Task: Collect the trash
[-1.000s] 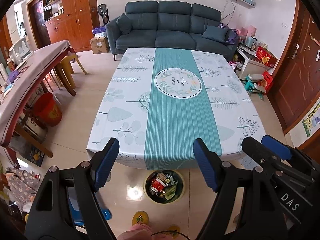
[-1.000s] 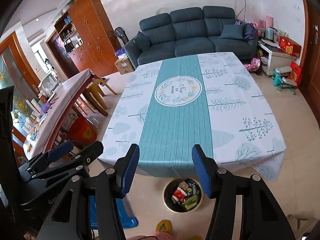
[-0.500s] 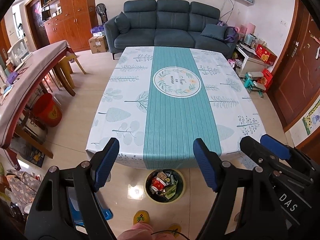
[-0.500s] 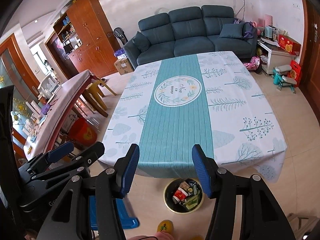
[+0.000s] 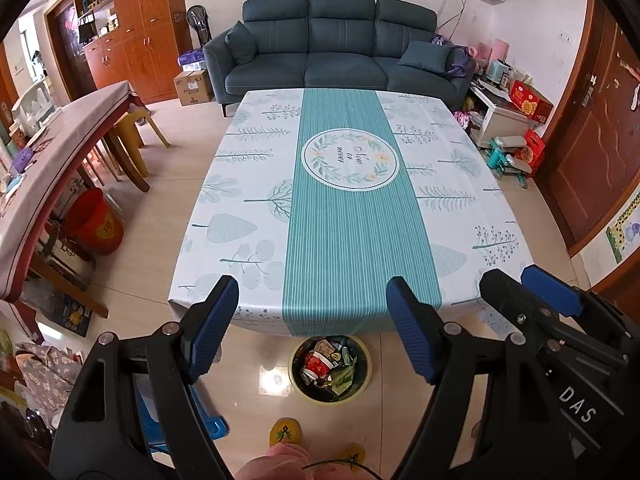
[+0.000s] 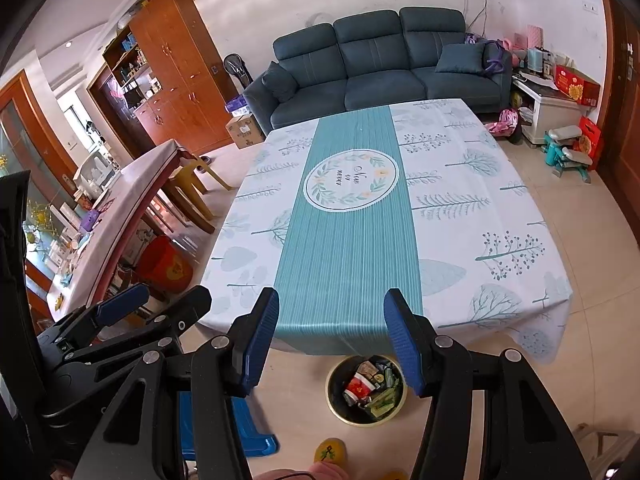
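A round yellow-rimmed trash bin (image 5: pixel 296 384) stands on the floor just in front of the table's near edge, filled with wrappers and a red paper cup (image 5: pixel 318 364). It also shows in the right wrist view (image 6: pixel 334 404). My left gripper (image 5: pixel 312 328) is open and empty, held above the bin. My right gripper (image 6: pixel 330 338) is open and empty, also above the bin; it shows at the right of the left wrist view (image 5: pixel 532 300). The table (image 5: pixel 240 200) has a white and teal cloth with nothing on it.
A blue plastic stool (image 6: pixel 224 428) sits on the floor left of the bin. A long side table (image 5: pixel 60 140) with a red bucket (image 5: pixel 96 224) under it is on the left. A dark sofa (image 5: pixel 336 48) stands beyond the table. Yellow slippers (image 5: pixel 284 434) are at the bottom.
Both grippers have barely drifted; the view has shifted slightly. Both stay open and empty.
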Motion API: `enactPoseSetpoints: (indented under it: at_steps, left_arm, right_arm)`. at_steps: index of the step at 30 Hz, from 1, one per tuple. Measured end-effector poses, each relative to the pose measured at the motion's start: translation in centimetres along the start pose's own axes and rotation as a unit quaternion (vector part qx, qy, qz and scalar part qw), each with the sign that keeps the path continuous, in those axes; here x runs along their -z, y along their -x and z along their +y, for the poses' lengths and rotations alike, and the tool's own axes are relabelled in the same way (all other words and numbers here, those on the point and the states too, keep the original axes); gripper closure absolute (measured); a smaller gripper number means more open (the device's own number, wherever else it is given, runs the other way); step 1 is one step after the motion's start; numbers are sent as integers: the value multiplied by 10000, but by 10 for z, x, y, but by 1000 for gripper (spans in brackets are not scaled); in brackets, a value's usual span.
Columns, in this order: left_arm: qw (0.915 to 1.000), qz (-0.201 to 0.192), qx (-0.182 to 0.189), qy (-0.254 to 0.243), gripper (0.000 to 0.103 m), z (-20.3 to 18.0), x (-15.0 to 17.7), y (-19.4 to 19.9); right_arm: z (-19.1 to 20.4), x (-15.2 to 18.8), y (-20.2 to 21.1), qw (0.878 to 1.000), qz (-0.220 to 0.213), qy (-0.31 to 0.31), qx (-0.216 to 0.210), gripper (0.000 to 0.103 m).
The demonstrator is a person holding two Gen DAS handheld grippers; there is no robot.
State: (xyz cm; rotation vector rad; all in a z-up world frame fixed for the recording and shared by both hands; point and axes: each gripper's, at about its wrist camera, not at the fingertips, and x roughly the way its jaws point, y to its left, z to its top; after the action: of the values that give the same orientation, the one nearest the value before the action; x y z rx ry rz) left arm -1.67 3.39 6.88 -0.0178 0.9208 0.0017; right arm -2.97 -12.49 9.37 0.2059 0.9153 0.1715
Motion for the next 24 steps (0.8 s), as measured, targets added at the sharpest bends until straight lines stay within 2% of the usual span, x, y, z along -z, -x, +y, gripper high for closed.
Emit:
enactPoseSetpoints:
  at_steps: [24]
  left_arm:
    - [10000,33,-1,-22,29,3,4,-4]
  right_arm:
    - [0,-1,0,10000,6,-21,6,47]
